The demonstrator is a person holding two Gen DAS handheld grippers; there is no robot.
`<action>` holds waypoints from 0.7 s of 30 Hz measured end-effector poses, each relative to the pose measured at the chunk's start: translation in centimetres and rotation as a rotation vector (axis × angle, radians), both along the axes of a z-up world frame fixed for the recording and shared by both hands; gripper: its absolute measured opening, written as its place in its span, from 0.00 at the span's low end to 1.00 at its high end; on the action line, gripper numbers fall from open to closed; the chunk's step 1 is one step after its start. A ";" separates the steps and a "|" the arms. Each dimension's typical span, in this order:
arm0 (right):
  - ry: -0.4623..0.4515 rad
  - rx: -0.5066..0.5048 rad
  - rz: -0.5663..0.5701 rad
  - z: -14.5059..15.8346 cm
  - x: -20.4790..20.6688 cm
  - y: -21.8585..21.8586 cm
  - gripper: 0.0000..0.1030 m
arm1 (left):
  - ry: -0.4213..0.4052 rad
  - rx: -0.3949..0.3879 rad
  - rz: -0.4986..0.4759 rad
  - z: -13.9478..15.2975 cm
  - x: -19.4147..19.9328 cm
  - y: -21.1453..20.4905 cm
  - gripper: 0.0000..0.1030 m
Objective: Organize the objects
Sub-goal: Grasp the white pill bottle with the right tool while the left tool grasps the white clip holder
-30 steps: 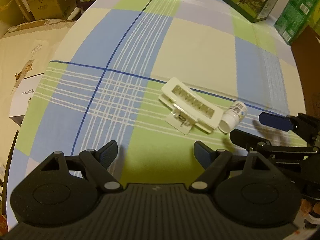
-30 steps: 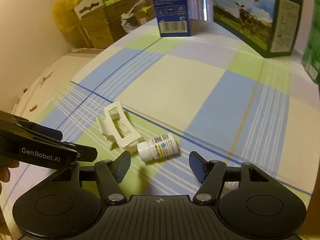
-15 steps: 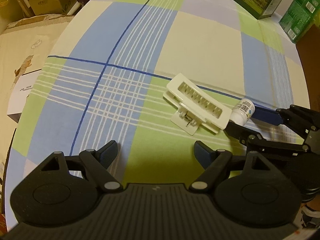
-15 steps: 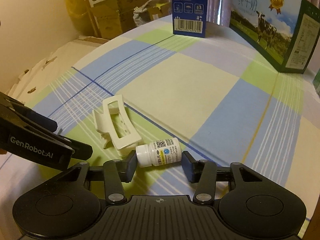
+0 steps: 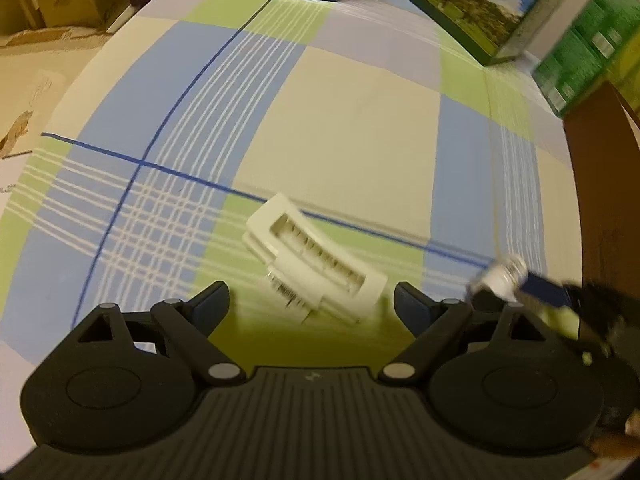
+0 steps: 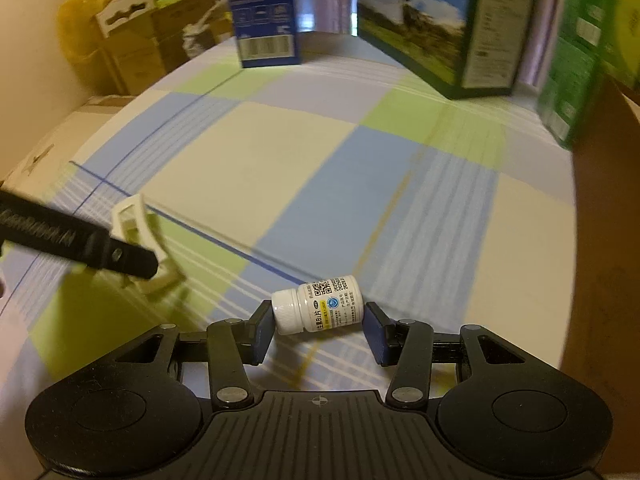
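sideways, small white pill bottle [image 6: 319, 309] pinched by right gripper [image 6: 316, 330]; left gripper [image 5: 310, 304] spread wide, white hair claw clip [image 5: 316, 258] between its fingers

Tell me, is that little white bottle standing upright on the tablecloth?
No, the bottle lies sideways, its cap and base pinched between the pads of the right gripper, apparently lifted above the tablecloth.

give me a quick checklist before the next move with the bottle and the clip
1. Pill bottle between right tongs, held end to end: ok.
2. Bottle cap on: ok.
3. Grip firm enough to carry: cannot tell.
4. Left tongs open: ok.
5. Hair clip between the left tongs' fingers: not ok, it lies just ahead.
6. Bare tablecloth ahead for setting things down: ok.
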State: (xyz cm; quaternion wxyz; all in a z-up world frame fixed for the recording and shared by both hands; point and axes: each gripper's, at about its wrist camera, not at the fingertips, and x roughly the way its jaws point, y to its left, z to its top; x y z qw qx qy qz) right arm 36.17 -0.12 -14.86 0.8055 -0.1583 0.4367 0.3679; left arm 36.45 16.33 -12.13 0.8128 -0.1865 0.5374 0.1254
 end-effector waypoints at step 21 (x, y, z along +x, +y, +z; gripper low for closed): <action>0.022 -0.011 -0.061 -0.2 0.0 -2.2 0.43 | -0.038 0.059 -0.128 -0.9 1.9 -1.5 0.46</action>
